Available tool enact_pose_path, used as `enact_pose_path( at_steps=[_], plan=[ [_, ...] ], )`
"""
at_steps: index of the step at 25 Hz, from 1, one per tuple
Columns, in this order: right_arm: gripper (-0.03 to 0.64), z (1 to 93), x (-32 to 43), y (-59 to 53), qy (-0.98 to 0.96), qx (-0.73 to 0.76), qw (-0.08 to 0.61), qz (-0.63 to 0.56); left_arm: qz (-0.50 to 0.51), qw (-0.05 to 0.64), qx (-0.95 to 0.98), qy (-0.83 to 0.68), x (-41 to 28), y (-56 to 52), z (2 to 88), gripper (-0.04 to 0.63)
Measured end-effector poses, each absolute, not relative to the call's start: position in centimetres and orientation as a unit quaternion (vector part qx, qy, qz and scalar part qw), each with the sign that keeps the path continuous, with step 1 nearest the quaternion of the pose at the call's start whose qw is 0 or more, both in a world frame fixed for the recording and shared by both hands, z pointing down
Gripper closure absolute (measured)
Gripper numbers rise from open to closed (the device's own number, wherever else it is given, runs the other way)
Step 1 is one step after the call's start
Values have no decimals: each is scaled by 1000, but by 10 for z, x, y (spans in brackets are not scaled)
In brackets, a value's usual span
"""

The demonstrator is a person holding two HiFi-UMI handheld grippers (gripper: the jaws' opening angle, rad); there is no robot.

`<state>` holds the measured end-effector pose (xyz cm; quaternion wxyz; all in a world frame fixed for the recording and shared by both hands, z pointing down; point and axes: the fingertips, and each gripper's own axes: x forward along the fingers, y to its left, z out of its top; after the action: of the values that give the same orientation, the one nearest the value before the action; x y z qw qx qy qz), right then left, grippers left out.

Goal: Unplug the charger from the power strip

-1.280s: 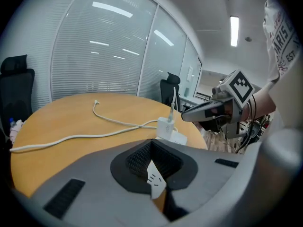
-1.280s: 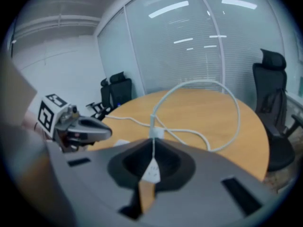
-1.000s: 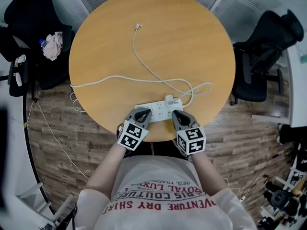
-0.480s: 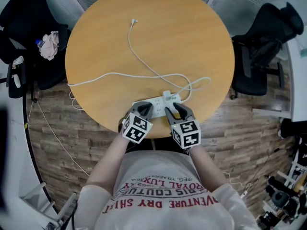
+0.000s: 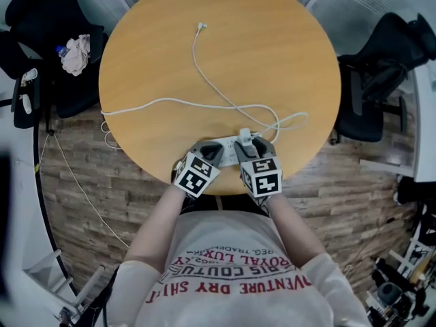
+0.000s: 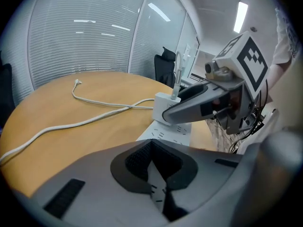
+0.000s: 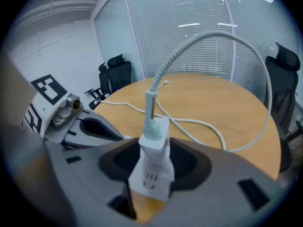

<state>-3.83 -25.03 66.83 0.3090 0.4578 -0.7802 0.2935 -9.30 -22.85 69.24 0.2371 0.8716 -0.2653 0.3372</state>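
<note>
A white power strip (image 5: 228, 148) lies at the near edge of the round wooden table (image 5: 272, 53). A white charger (image 5: 244, 139) stands plugged into it, and its white cable (image 5: 204, 104) loops across the table. My right gripper (image 5: 251, 146) straddles the charger (image 7: 154, 167). Its jaws are opening and stand wide on either side of the charger body without pressing it. My left gripper (image 5: 206, 149) is shut, with its tips (image 6: 151, 143) down on the left part of the strip (image 6: 170, 131). In the left gripper view a right fingertip (image 6: 182, 111) sits beside the charger (image 6: 163, 105).
Black office chairs stand to the right (image 5: 381, 60) and to the left (image 5: 41, 19) of the table, and a crumpled cloth (image 5: 76, 52) lies on the left one. The strip's cord (image 5: 75, 176) hangs off the table's left edge to the wooden floor.
My right gripper moved left from the strip's right end onto the charger, and its jaws went from shut to wide apart. My left gripper stayed on the strip.
</note>
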Motion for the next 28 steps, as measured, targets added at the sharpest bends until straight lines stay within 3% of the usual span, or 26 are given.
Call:
enact_pose_path(
  at_steps=[28],
  plan=[
    [454, 686, -37, -253, -716, 489, 382, 319, 346, 219, 868, -280, -93, -227, 696, 563]
  ],
)
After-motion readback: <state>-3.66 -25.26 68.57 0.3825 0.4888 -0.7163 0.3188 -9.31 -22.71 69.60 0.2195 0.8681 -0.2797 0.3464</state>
